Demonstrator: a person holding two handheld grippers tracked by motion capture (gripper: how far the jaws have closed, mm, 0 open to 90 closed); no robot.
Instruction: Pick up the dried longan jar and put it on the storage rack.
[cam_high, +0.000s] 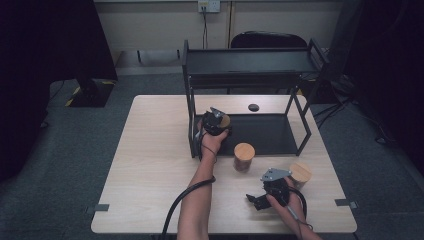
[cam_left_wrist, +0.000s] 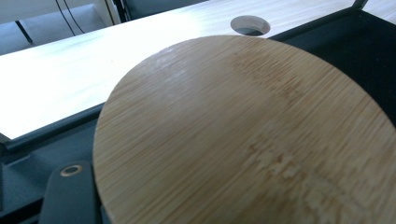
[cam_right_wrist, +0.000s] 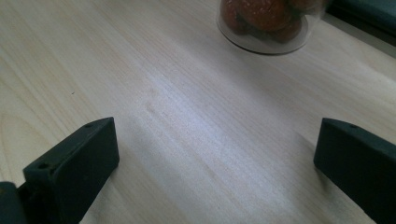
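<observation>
A jar with a bamboo lid (cam_high: 224, 120) is seen at the centre of the high view, at the left end of the black rack's (cam_high: 260, 132) lower shelf, gripped by the left gripper (cam_high: 216, 121); its lid (cam_left_wrist: 243, 140) is seen close up in the left gripper view. A second jar (cam_high: 244, 156) is placed just below the rack, a third (cam_high: 300, 174) at lower right. Beside the third, the right gripper (cam_high: 256, 201) is held with jaws wide over the table (cam_high: 150, 165).

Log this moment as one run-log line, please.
left tongs: at bamboo-lidded jar on rack's lower shelf, grip unclear | right tongs: open, over bare table | two jars left on table
</observation>
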